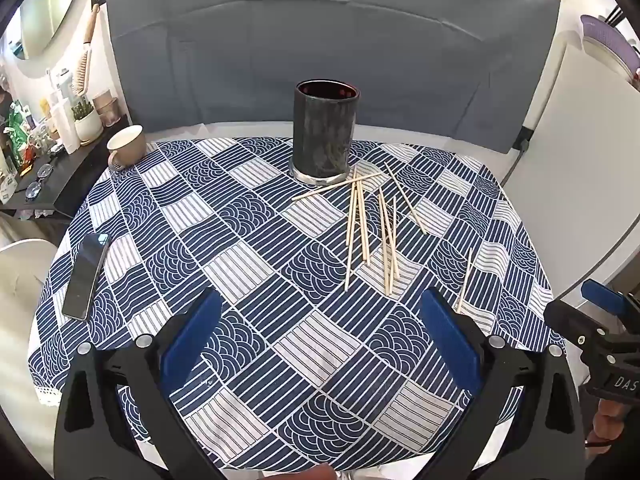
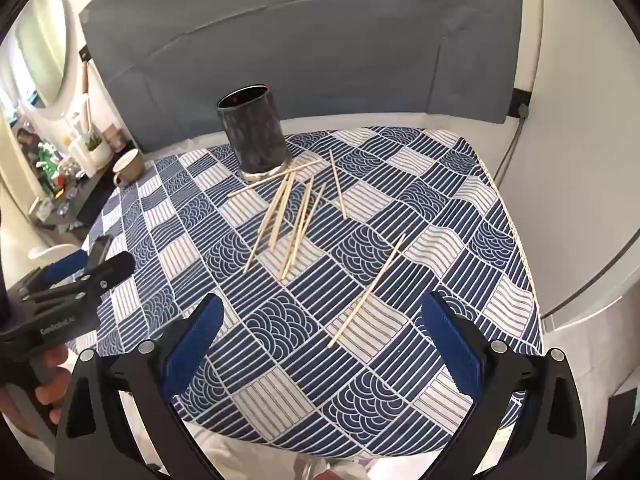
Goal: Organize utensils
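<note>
A dark cylindrical holder [image 1: 325, 132] stands upright at the back of the table; it also shows in the right wrist view [image 2: 253, 132]. Several wooden chopsticks [image 1: 362, 220] lie scattered in front of it and to its right, also in the right wrist view [image 2: 294, 216]. One chopstick [image 2: 368, 290] lies apart, nearer me, also seen in the left wrist view [image 1: 465, 280]. My left gripper [image 1: 320, 344] is open and empty above the near table. My right gripper [image 2: 320, 348] is open and empty, with the lone chopstick just ahead of it.
A blue and white patterned cloth [image 1: 248, 280] covers the table. A beige mug [image 1: 126, 146] stands at the back left corner. A phone [image 1: 86, 276] lies near the left edge. A cluttered dark shelf [image 1: 60, 168] lies beyond the left edge. A grey backdrop [image 1: 320, 40] stands behind.
</note>
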The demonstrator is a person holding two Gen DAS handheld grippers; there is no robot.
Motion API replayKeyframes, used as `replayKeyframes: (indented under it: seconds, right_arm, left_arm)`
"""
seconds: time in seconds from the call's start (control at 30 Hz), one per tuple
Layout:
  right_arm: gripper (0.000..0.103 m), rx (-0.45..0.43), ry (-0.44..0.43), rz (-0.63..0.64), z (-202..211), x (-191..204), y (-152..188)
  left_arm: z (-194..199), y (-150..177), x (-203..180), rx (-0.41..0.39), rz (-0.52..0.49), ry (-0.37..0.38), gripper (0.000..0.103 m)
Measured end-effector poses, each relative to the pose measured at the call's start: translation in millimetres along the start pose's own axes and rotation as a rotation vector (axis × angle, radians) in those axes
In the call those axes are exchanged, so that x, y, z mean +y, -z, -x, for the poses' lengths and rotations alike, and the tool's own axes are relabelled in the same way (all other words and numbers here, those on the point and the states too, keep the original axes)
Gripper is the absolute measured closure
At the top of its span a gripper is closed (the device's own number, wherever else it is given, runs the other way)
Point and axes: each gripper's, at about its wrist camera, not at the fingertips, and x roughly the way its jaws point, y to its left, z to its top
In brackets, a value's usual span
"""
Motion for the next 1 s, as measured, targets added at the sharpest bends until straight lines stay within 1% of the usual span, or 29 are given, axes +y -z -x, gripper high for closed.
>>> replayKeyframes:
  seconds: [0.07,0.1,0.23,0.27,0.3,0.33,0.4,0.53,0.63,0.8,1.0]
  right_arm:
    - [0.008,0.003,-0.002,0.004,-2,2,1]
    - [0.008,0.0,-0.001,0.007,-4,4,2]
    - [0.008,-0.008,-0.006,-0.013,-5,-3,4]
    - [0.008,0.005,-0.005,-0.017,-7,-3,2]
    - [0.008,0.002,-0.003,-0.016,-5,-3,2]
    - [0.008,0.006,0.0,-0.014,-7,-3,1]
    - [0.008,0.007,0.013,-0.005,-8,-1,3]
    - [0.008,0.02,0.012,0.003,-8,1,2]
    - [0.008,0.022,0.022,-0.001,-9,2,2]
    - [0.008,0.014,0.029,-0.021,-10,0,1]
    - [0.008,0.017,0.02,-0.011,-10,2,0]
  left_arm:
    - [1,-2,3,-0.007,0.002,0.008,0.006]
    - [2,0,-3,-0.017,-0.035,-0.024,0.006]
    - [2,0,-10,-0.011,-0.058,-0.023,0.006]
    - [3,0,-11,-0.012,-0.061,-0.024,0.006]
    - [-1,-3,-5,-0.001,-0.057,-0.014,0.006]
    - [-8,-3,-11,0.002,-0.061,-0.025,0.006]
    - [-10,-4,-10,0.011,-0.061,-0.022,0.006]
    - [-14,-1,-8,0.004,-0.068,-0.025,0.006]
    - [-16,0,-7,0.008,-0.068,-0.01,0.006]
    - [-19,-1,-7,0.001,-0.086,-0.031,0.006]
    - [-22,-2,-4,-0.003,-0.082,-0.03,0.006]
